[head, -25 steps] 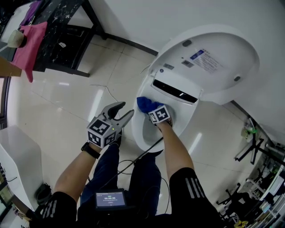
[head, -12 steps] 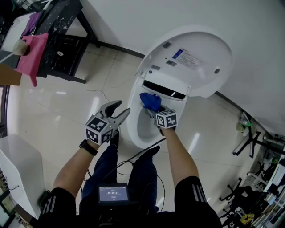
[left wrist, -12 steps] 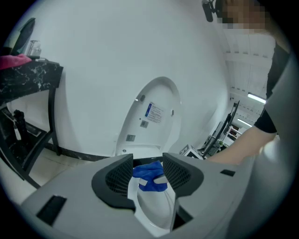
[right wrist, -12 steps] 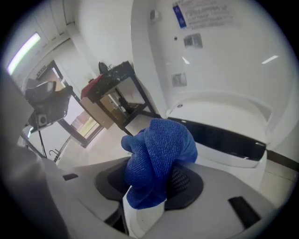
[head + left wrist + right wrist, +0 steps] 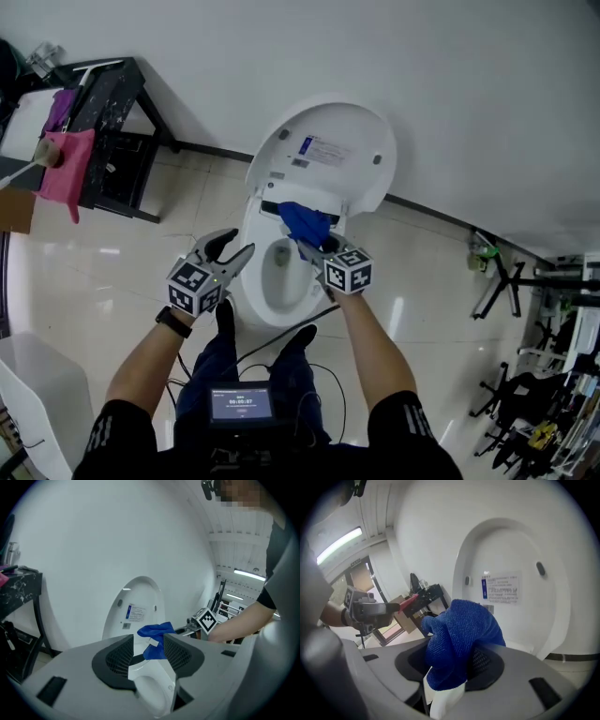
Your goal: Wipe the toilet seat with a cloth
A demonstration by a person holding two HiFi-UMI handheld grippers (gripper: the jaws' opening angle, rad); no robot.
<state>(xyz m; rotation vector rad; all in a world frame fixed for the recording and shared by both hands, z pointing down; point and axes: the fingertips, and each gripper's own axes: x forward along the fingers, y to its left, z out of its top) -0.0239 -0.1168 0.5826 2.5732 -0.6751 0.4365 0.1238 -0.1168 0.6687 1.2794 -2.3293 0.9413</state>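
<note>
The white toilet stands with its lid (image 5: 323,150) raised and its seat rim (image 5: 246,286) around the bowl. My right gripper (image 5: 315,246) is shut on a bunched blue cloth (image 5: 302,223), held over the back of the seat just below the lid's hinge. In the right gripper view the cloth (image 5: 459,634) bulges out between the jaws, with the lid (image 5: 511,588) behind it. My left gripper (image 5: 239,242) hovers open and holds nothing, at the bowl's left side. In the left gripper view, the cloth (image 5: 157,641) shows through the gap between its jaws.
A black table (image 5: 112,122) with a pink cloth (image 5: 64,169) stands far left. A white unit (image 5: 28,403) sits at the lower left. Metal stands and gear (image 5: 506,281) crowd the right. A cable (image 5: 281,333) trails on the floor by the person's feet.
The right gripper has carried the blue cloth from the bowl's left rim round to the back of the seat by the hinge. The left gripper stays open beside the bowl.
</note>
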